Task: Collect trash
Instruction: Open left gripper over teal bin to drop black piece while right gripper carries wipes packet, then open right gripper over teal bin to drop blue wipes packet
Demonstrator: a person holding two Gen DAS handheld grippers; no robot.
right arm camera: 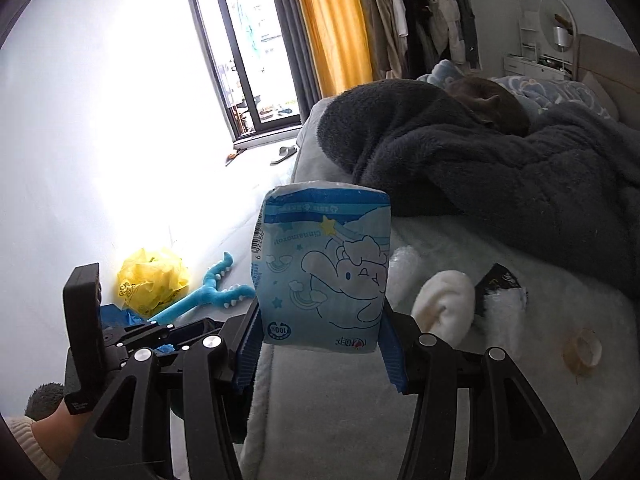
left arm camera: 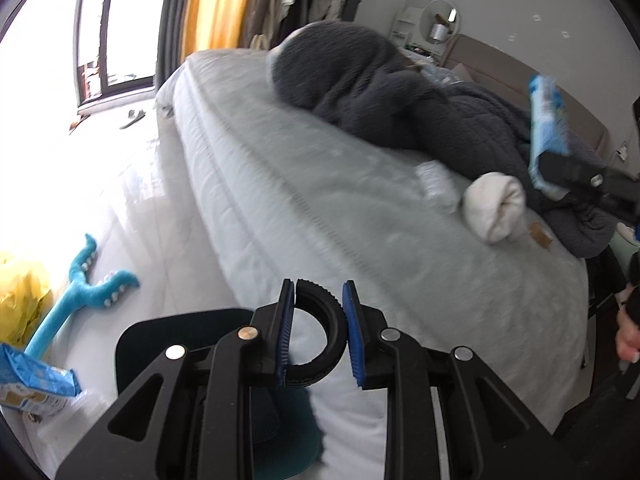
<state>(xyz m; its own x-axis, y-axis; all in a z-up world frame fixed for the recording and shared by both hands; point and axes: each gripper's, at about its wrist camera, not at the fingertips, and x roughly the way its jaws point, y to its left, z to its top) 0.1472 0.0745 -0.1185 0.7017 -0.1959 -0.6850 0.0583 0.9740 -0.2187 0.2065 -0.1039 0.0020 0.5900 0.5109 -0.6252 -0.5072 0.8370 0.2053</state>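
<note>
My right tongs (right arm camera: 320, 350) pinch a soft, crinkly blue tissue pack (right arm camera: 322, 268) upright over the fuzzy bed (right arm camera: 332, 400). Left tongs (left arm camera: 319, 334) clamp a hard black ridged ring (left arm camera: 320, 320), its lower half hidden behind the pads.

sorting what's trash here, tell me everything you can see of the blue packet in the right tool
The blue packet is a soft plastic pack, light blue and white, printed with a winking cartoon character, clouds, a yellow star, a barcode on its side and a round mark reading 100. It looks puffy and slightly crumpled. It stands upright but upside down, its print inverted. The right tool clamps its lower end between two blue ribbed pads, holding it in the air above the bed's edge. Nothing else touches it.
</note>
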